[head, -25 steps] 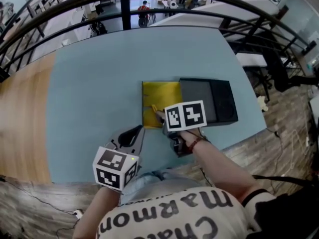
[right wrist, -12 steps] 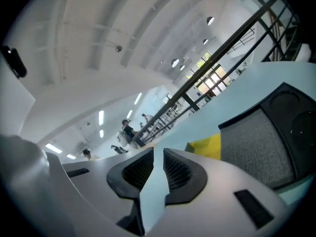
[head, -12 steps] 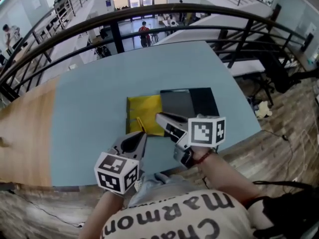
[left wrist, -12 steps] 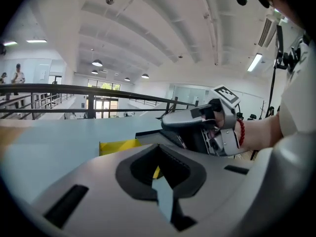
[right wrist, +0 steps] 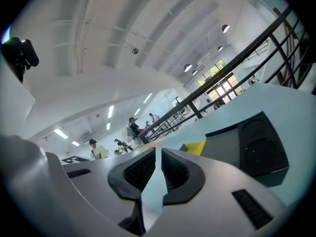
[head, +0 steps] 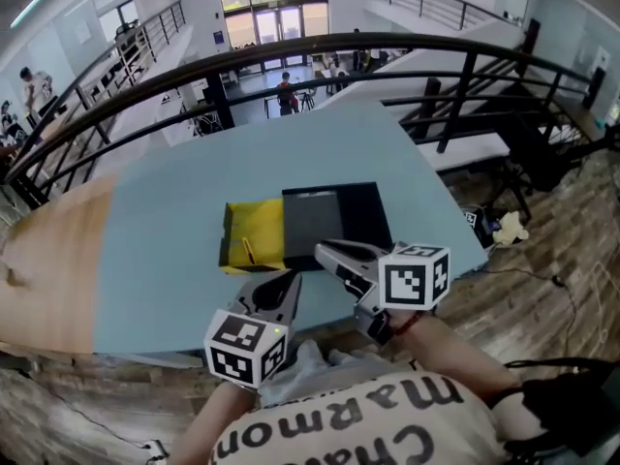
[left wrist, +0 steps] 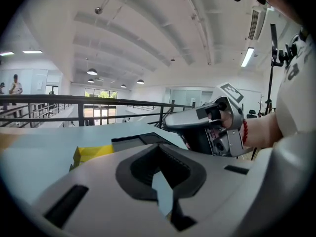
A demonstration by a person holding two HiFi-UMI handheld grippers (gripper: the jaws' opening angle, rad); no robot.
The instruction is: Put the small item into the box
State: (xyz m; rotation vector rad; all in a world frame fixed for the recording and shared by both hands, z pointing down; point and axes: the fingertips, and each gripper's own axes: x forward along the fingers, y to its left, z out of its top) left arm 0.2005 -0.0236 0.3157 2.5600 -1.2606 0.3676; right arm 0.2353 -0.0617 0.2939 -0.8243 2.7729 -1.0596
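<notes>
- Your small thin yellowish item (head: 248, 251) lies inside the shallow yellow box (head: 254, 219), in the box's near left part. No jaw touches it.
- The yellow box sits on the pale blue table (head: 165, 211), around the middle of its width and closer to the near edge than to the far edge.
- A flat black and dark grey case (head: 334, 219) lies touching the yellow box's right side. From the right gripper view you can see a round recess in its black half (right wrist: 259, 152).
- Your left gripper (head: 290, 279) hangs over the table's near edge, just short of the yellow box's near side. In its own view the jaw tips (left wrist: 159, 149) are pressed together with nothing between them.
- Your right gripper (head: 323, 251) is held beside the left one, over the near edge of the case and apart from the yellow box. Its jaws (right wrist: 158, 153) are closing: only a narrow slit remains between the ribbed pads (right wrist: 174, 169), and nothing is in it.
- In the left gripper view, your right hand (left wrist: 228, 120) holds the right gripper lifted clear of the table.
</notes>
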